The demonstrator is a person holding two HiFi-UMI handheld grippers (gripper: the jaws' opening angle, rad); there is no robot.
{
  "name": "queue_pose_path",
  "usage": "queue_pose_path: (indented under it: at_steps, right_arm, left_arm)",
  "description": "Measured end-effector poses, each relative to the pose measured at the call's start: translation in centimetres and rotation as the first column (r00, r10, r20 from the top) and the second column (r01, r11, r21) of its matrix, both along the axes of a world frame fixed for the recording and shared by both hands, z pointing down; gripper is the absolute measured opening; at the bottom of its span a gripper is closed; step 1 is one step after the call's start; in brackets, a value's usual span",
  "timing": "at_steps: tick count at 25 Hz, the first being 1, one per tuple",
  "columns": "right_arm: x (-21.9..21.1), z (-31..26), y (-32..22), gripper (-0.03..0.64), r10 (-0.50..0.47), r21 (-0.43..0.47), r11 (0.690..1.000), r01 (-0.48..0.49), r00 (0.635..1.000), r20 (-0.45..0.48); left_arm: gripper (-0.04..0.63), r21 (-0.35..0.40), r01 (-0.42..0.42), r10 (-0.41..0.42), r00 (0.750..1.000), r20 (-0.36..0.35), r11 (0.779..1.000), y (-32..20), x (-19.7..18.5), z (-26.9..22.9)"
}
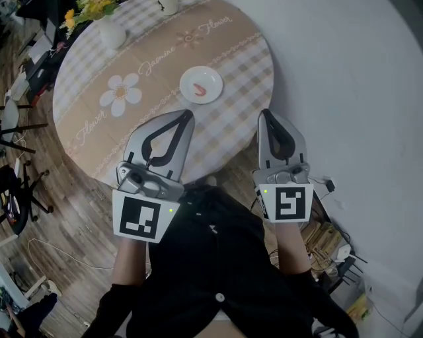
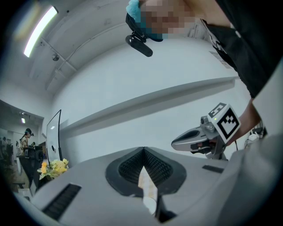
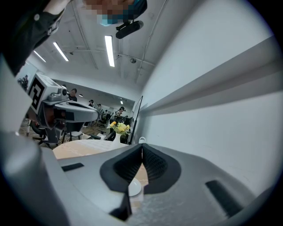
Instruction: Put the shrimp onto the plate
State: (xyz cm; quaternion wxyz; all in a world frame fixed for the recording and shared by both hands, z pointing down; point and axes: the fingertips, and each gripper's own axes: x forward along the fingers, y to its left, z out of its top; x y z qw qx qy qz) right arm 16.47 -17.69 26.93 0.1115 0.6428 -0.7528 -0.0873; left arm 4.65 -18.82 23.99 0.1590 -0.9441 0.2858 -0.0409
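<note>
On the round worktop (image 1: 238,59), under a checked cloth with a tan flowered band: a white plate (image 1: 215,78), and on it, near the middle, the pink shrimp (image 1: 199,89). At the far left of the cloth, a white vase (image 1: 111,33), upright, with yellow flowers (image 1: 91,8), well apart from the plate. Nearer the body, the left tongs (image 1: 189,113) over the near part of the worktop, tips aimed toward the plate but clear of it. Jaws pressed together at the tips, nothing between them, only a sliver of checked cloth seen through the hollow behind the tips in the left gripper view. To the right, the right tongs (image 1: 264,112) at the worktop's near edge, likewise pinched closed and empty, with a bit of white plate showing through the hollow in the right gripper view. Both roughly level with each other, apart, one in each hand, neither touching plate or shrimp. Below them, a dark top (image 1: 218,264); wooden floor (image 1: 59,218) at the left, pale wall (image 1: 344,79) at the right.
</note>
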Motion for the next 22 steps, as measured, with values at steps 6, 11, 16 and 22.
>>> queue_pose_path:
  at_steps: [6,11,16,22]
  right_arm:
    - [-0.5,0.3,-0.1,0.002,-0.012,-0.016,1.000,0.012,1.000,0.001]
    - [-0.8,0.6,-0.2,0.002,-0.021,-0.030,0.999,0.021,1.000,0.003]
    - [-1.1,0.9,-0.2,0.002,-0.029,-0.040,0.999,0.029,1.000,0.007]
    - [-1.4,1.0,-0.3,0.002,-0.040,-0.041,0.998,0.040,0.999,0.011]
  left_arm:
    - [0.002,-0.004,0.002,-0.002,1.000,0.001,1.000,-0.1,-0.2,0.1]
    - [0.002,-0.004,0.003,-0.003,1.000,-0.002,1.000,-0.1,-0.3,0.1]
    - [0.002,-0.010,0.005,-0.005,1.000,-0.002,1.000,-0.1,-0.4,0.3]
    - [0.002,-0.007,0.007,-0.007,1.000,-0.001,1.000,-0.1,-0.4,0.3]
